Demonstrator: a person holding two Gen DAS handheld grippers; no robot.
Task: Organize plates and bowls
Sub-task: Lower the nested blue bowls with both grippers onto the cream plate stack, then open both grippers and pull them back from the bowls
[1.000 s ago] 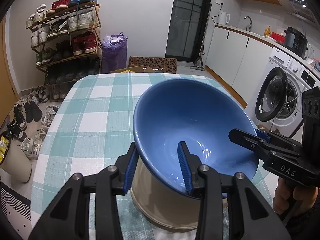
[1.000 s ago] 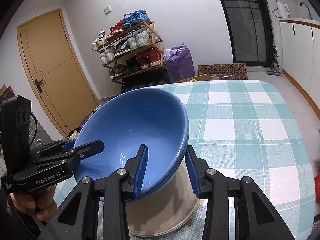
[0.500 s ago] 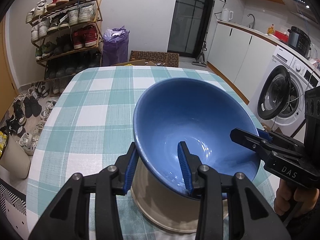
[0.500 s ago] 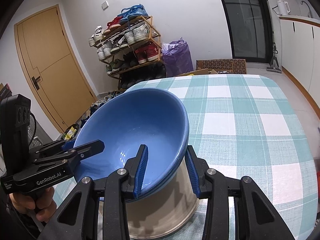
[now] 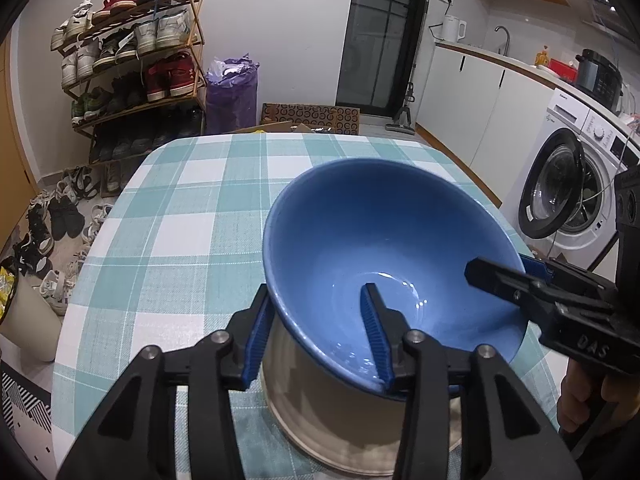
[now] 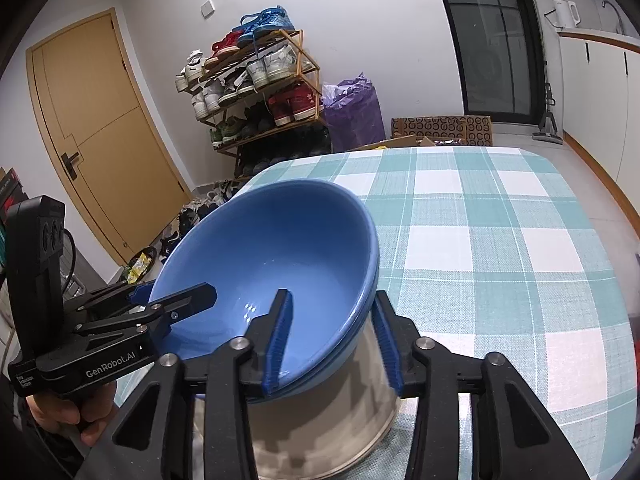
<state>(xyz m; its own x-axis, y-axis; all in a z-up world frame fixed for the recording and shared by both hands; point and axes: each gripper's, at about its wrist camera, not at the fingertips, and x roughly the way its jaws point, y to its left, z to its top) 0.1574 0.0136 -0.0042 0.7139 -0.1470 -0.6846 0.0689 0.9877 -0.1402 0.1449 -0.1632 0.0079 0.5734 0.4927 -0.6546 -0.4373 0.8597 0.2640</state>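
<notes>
As claws straddle blue bowl (image 5: 384, 248), checked table (image 5: 192, 216), shoe rack (image 5: 132, 64) beyond

— Where's the bowl (image 5: 384, 248)?
— On the pot (image 5: 340, 412), near edge of the table (image 5: 192, 216).
— And beyond the table?
— Shoe rack (image 5: 132, 68) far left, washing machine (image 5: 576, 184) right, cardboard box (image 5: 310, 114) behind.
</notes>
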